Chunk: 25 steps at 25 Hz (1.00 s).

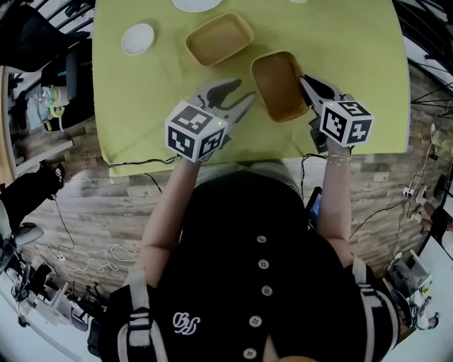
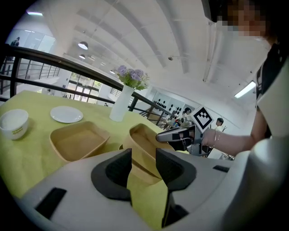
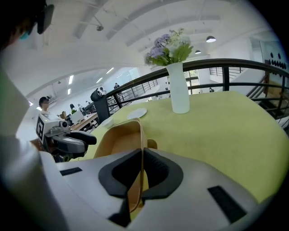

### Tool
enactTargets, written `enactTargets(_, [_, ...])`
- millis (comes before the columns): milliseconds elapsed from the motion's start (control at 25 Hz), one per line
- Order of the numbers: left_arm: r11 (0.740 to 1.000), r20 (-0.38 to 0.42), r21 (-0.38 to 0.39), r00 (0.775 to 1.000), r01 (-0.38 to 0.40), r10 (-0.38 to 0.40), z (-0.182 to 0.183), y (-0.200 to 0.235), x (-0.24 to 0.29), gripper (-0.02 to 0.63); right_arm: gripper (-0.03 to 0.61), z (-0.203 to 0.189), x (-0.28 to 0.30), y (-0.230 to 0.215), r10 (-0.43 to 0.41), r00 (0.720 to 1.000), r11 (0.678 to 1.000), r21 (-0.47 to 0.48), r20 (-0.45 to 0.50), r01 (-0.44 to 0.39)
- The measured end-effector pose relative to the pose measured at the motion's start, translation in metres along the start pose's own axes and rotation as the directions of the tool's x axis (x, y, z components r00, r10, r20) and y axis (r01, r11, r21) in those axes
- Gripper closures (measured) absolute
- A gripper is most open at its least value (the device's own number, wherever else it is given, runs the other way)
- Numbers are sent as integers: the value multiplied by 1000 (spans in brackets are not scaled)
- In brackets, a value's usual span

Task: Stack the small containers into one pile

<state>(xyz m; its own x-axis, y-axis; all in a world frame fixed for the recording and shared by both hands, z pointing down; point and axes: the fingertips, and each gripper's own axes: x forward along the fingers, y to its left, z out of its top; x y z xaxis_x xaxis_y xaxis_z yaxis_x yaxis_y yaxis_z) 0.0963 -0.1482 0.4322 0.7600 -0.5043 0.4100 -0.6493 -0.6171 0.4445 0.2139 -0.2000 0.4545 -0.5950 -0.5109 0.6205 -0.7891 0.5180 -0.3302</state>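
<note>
Two tan rectangular containers are on the green tablecloth. One container (image 1: 219, 39) (image 2: 79, 142) lies flat further back. The nearer container (image 1: 279, 85) (image 2: 144, 144) (image 3: 119, 140) is tilted, and my right gripper (image 1: 306, 83) (image 3: 142, 173) is shut on its right rim, the thin wall pinched between the pads. My left gripper (image 1: 239, 100) (image 2: 143, 164) hovers just left of this container with its jaws apart and nothing between them. Each gripper shows in the other's view: the right gripper (image 2: 180, 134) and the left gripper (image 3: 67, 140).
A white bowl (image 1: 138, 39) (image 2: 13, 124) sits at the back left and a white plate (image 1: 197, 4) (image 2: 66, 114) (image 3: 136, 113) lies behind the containers. A white vase (image 2: 122, 103) (image 3: 179, 90) of flowers stands further back. The table's near edge (image 1: 212, 159) is just below the grippers.
</note>
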Motion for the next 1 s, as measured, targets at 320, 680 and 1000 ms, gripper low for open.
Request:
enactTargets(320, [998, 1, -35, 999, -47, 47, -4, 7, 9, 451, 551, -11, 11, -26, 21, 1000, 998, 64, -19, -19])
enactTargets(680, [994, -15, -57, 995, -96, 95, -9, 15, 10, 453, 551, -16, 24, -28, 63, 996, 997, 46, -64, -60])
enactTargets(1000, [992, -25, -58, 994, -108, 106, -10, 18, 10, 452, 548, -22, 30, -29, 63, 994, 997, 47, -88, -59])
